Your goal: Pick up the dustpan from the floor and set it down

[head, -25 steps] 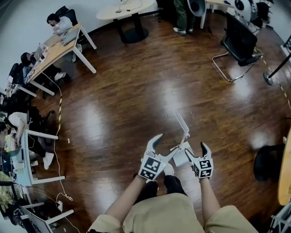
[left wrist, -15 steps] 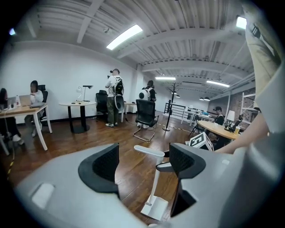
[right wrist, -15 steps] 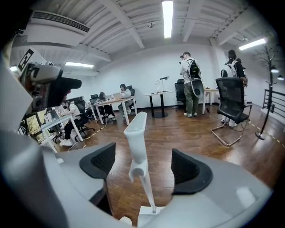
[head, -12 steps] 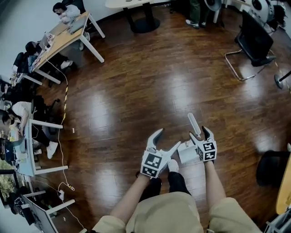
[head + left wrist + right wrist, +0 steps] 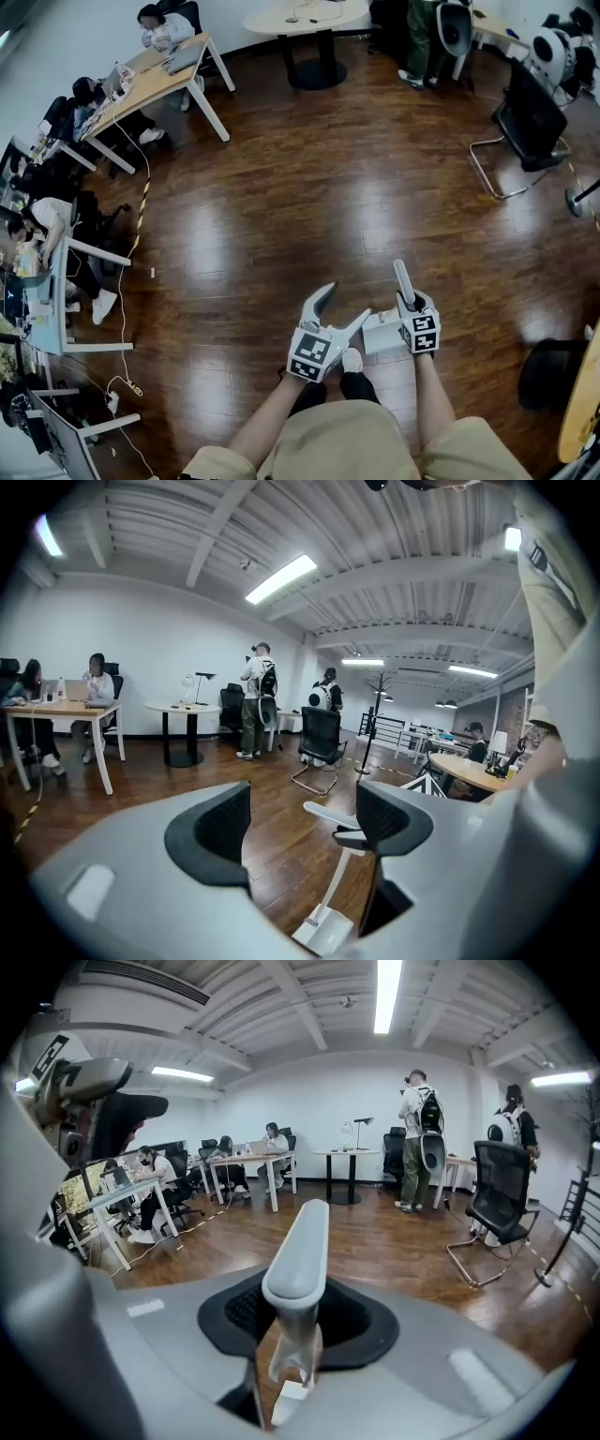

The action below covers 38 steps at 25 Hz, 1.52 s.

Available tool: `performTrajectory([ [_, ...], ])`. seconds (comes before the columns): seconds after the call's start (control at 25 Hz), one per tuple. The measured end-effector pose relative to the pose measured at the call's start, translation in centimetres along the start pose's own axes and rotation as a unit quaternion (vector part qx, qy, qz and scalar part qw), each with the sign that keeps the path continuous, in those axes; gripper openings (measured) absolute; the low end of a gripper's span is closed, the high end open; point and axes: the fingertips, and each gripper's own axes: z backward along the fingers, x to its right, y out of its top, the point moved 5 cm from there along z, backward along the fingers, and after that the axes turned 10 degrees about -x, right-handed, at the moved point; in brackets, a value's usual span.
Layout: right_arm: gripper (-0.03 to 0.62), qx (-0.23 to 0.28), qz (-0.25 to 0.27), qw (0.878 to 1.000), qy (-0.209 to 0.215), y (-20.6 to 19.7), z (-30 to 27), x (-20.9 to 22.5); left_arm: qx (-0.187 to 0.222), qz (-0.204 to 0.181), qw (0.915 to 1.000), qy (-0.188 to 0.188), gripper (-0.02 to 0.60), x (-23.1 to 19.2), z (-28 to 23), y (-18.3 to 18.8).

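Below me spreads a glossy dark wooden office floor (image 5: 281, 187). My left gripper (image 5: 345, 302) hangs empty, jaws wide apart. Just right, near my shoe (image 5: 352, 359), sits the pale grey plastic dustpan (image 5: 380, 333). My right gripper (image 5: 413, 302) has just been closing its jaws, which now clamp the smooth, flattened upright handle (image 5: 298, 1269). I judge that slick plastic could swivel or slip under the pan's weight.

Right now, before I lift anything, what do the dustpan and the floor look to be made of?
Dustpan: probably moulded plastic, pale grey, smooth and matte; its handle has rounded edges and a one-piece look. Floor: wood planks or wood-look laminate, which of the two I cannot tell; dark brown and glossy, with visible plank seams and bright reflections on it.
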Motion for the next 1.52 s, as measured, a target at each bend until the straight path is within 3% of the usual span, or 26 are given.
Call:
performTrajectory([
  [0.32, 0.107, 0.052, -0.014, 0.998, -0.025, 3.9, 6.0, -2.7, 0.050, 0.001, 0.9985, 0.020, 0.348, -0.4, 5.0, 3.2],
  [0.48, 0.105, 0.115, -0.019, 0.993, -0.027, 9.0, 8.9, -4.2, 0.072, 0.004, 0.9969, 0.032, 0.354, -1.3, 7.4, 4.0],
  [0.64, 0.101, 0.182, -0.009, 0.983, -0.010, 14.9, 12.2, -6.2, 0.109, 0.013, 0.9913, 0.073, 0.354, -2.4, 10.4, 5.3],
  [0.76, 0.101, 0.218, 0.014, 0.976, 0.003, 18.9, 14.7, -8.7, 0.140, 0.020, 0.9827, 0.119, 0.353, -3.9, 13.7, 6.2],
  [1.04, 0.100, 0.286, 0.074, 0.955, 0.014, 26.1, 19.2, -14.3, 0.193, 0.042, 0.9535, 0.228, 0.347, -8.4, 21.2, 7.0],
  [1.28, 0.094, 0.316, 0.079, 0.945, 0.001, 28.5, 22.2, -16.3, 0.200, 0.042, 0.9318, 0.300, 0.346, -10.0, 25.4, 7.9],
  [1.52, 0.083, 0.310, 0.047, 0.949, -0.024, 28.2, 23.1, -17.0, 0.204, 0.048, 0.9191, 0.333, 0.339, -10.8, 26.9, 7.9],
])
